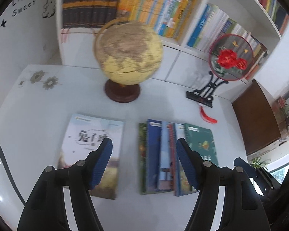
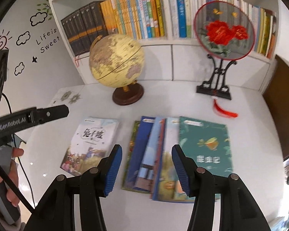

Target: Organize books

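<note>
A single book with a pale cover (image 1: pixel 90 154) (image 2: pixel 90 144) lies flat on the white table (image 1: pixel 38 115) (image 2: pixel 250 125). To its right lie several overlapping books (image 1: pixel 160 157) (image 2: pixel 150 154), fanned out, with a green-covered book (image 1: pixel 200 142) (image 2: pixel 206 146) on top at the right. My left gripper (image 1: pixel 144 143) is open and empty above the table, between the single book and the fan. My right gripper (image 2: pixel 147 150) is open and empty above the fanned books. The left gripper's body (image 2: pixel 28 115) shows at the left of the right wrist view.
A globe (image 1: pixel 127 52) (image 2: pixel 116 59) on a dark round base and a red embroidered fan on a black stand (image 1: pixel 229 57) (image 2: pixel 223 28) stand at the back of the table. Behind them is a white bookshelf (image 1: pixel 173 46) (image 2: pixel 163 42) full of upright books. A brown panel (image 1: pixel 254 119) borders the right.
</note>
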The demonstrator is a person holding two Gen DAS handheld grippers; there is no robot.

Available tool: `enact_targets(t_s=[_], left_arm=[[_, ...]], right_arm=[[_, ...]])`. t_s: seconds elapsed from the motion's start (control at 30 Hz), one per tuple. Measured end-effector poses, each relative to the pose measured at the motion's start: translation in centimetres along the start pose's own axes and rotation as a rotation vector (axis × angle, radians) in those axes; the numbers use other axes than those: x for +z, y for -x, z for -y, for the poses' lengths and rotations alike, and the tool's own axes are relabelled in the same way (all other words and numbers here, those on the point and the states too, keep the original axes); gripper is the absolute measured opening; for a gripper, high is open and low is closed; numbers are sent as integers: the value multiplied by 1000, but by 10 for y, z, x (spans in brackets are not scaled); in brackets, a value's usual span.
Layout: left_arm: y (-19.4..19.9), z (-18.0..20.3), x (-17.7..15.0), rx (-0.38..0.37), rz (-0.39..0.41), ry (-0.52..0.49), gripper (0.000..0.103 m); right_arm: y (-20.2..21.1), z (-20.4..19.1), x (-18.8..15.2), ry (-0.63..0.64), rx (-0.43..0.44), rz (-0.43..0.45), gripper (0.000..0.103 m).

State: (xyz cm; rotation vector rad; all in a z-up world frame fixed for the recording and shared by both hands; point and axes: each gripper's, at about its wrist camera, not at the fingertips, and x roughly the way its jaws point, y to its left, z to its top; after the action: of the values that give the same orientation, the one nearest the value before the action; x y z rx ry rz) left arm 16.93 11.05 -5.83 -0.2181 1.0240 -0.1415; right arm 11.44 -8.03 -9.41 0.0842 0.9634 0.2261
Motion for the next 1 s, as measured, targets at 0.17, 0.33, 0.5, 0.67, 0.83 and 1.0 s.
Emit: enact_targets(t_s=[0.17,0.33,0.5,0.67,0.83,1.0], left_arm=[[-8,43,-1,-10,-10,-49,67],[-23,76,-6,-56,-37,-57,67],[-43,98,-14,-80,-48,-66,67],[-66,119,-29,-132,-93,-103,67],[-99,135,-49,-167,-185,-108,67],[-134,143,-68,-177,-259,-96,67]], right_arm=[[11,37,1,-15,1,13,52],[16,76,0,-29,2,14,53],[12,122,-9,-85,16,-4,53],[-1,186,-30,-232,52,-30,53],[-24,239,-59,-430,178,-55,53],[-47,257,-72,-467,220,-86,53]])
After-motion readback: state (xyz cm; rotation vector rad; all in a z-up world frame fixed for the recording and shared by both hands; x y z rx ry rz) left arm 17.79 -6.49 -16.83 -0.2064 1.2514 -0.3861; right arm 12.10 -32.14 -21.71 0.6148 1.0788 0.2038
